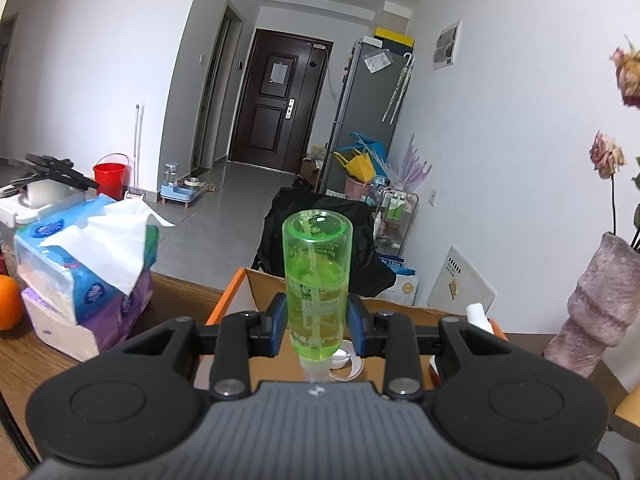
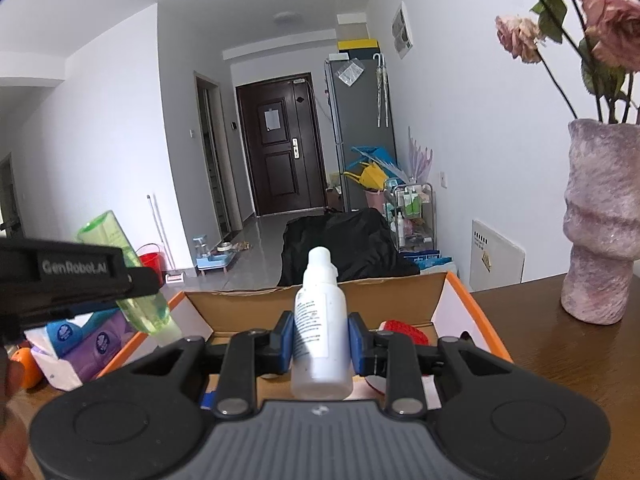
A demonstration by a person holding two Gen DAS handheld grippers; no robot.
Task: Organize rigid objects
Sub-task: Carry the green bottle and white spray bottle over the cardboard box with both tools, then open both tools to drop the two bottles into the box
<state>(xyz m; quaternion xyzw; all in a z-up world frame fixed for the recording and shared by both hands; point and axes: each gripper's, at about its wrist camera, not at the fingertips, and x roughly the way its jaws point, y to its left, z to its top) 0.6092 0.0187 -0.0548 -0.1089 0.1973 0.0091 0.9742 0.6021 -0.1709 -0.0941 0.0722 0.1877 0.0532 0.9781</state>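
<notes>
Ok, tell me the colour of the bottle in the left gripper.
Translucent green bottle, half full of liquid, clearest in the left wrist view.

An open cardboard box (image 2: 400,292) sat on the table (image 2: 540,344), directly ahead of both grippers. The left gripper (image 1: 318,328) held a spray bottle (image 1: 316,280) upside down between its jaws, over the box's left part. The right gripper (image 2: 320,344) held a small bottle (image 2: 320,328) upright between its jaws, above the box's middle. A stack of tissue packs (image 1: 88,272) lay on the table left of the box, with an orange (image 1: 8,300) further left. A vase (image 2: 600,220) of flowers stood on the table right of the box. Behind the box, beyond the table edge, was a bag (image 2: 344,240) on the floor.
</notes>
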